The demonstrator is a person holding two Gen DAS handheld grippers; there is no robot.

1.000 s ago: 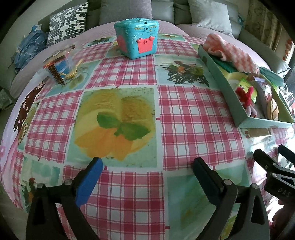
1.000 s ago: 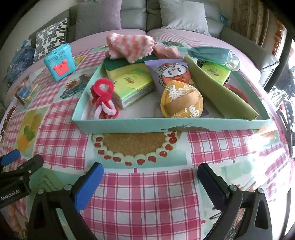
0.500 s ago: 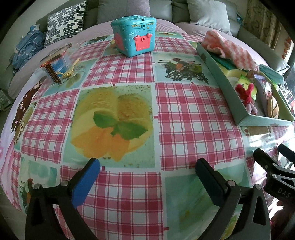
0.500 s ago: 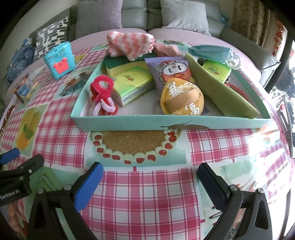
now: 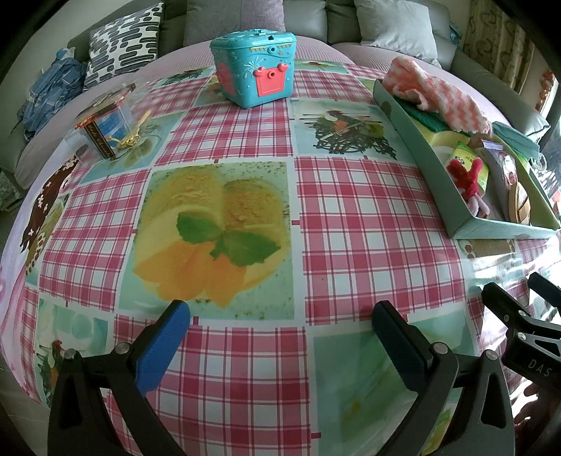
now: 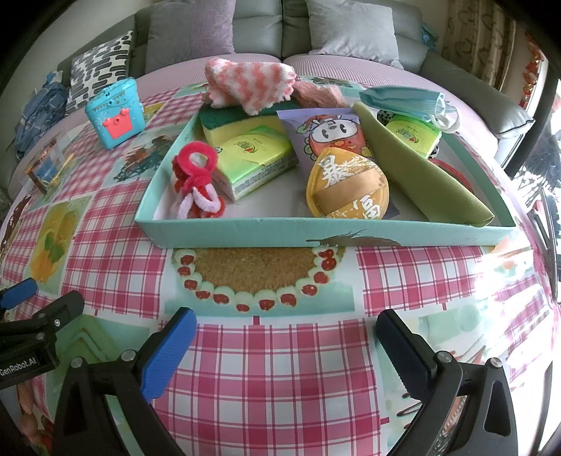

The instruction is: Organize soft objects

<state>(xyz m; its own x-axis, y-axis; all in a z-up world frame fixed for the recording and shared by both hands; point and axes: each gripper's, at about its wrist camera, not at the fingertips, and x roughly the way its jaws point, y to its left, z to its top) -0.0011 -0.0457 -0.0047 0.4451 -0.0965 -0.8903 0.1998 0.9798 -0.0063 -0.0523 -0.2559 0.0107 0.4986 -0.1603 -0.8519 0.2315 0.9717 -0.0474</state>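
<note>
A teal tray (image 6: pixel 245 234) on the checked tablecloth holds soft things: a pink-and-white cloth (image 6: pixel 249 82), a green-and-yellow sponge (image 6: pixel 231 128), tissue packs (image 6: pixel 259 159), red and pink fuzzy loops (image 6: pixel 194 179), a yellow pouch (image 6: pixel 347 186), a green cloth (image 6: pixel 420 168) and a blue face mask (image 6: pixel 403 101). The tray also shows at the right of the left wrist view (image 5: pixel 420 154). My right gripper (image 6: pixel 285 322) is open and empty in front of the tray. My left gripper (image 5: pixel 280 312) is open and empty over bare tablecloth.
A teal toy box (image 5: pixel 256 79) stands at the table's far side. A small clear box with a gold ribbon (image 5: pixel 108 126) sits at the far left. A sofa with cushions (image 6: pixel 354 31) lies behind the table. The left gripper shows at the left edge of the right wrist view (image 6: pixel 28 315).
Both grippers have drawn back slightly from the table; the tray and toy box look a little farther away. Nothing on the table has moved.
</note>
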